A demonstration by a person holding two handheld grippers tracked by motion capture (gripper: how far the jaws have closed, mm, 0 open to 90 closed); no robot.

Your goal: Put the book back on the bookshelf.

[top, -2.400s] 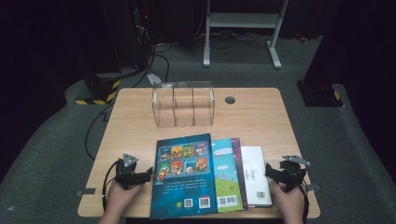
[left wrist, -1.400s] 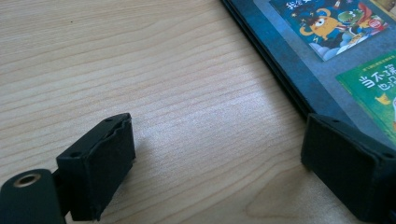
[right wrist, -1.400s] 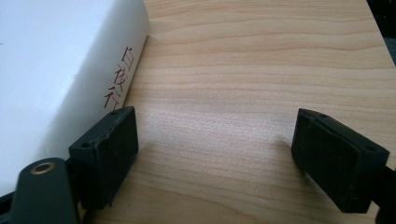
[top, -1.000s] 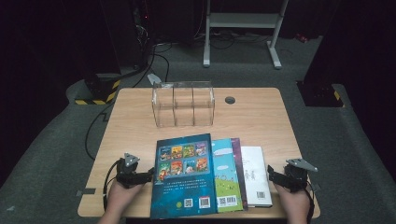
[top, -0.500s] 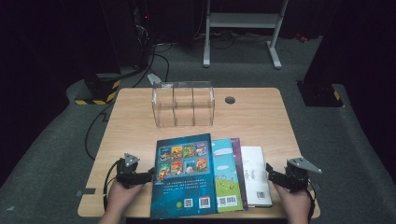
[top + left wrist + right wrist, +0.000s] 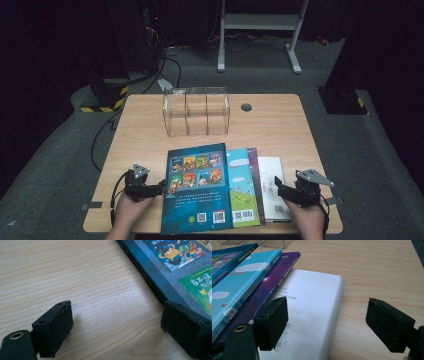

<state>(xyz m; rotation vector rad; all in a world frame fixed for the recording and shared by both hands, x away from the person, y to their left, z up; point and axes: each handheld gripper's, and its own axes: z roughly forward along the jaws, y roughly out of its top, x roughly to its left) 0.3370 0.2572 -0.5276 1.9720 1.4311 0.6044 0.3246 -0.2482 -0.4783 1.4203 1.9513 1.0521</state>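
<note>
Several books lie fanned at the table's front: a dark blue picture book [image 6: 197, 190] [image 6: 180, 270] on top, then a light blue one [image 6: 242, 187] [image 6: 239, 282], a purple one [image 6: 254, 170] [image 6: 274, 277] and a white one [image 6: 272, 182] [image 6: 312, 315]. My left gripper [image 6: 159, 186] [image 6: 117, 315] rests open at the dark blue book's left edge, bare wood between its jaws. My right gripper [image 6: 277, 186] [image 6: 327, 312] hovers open over the white book's right edge. Its jaws have just been closing a little, and the pads press on nothing.
A clear box [image 6: 196, 111] with three compartments stands at the middle back of the wooden table [image 6: 270, 125]. A round grommet [image 6: 246, 107] sits to its right. Bare wood lies left and right of the books. The table's front edge is close under both hands.
My right gripper has drifted slightly left toward the white book and risen a little. The left gripper and the books have stayed put.
</note>
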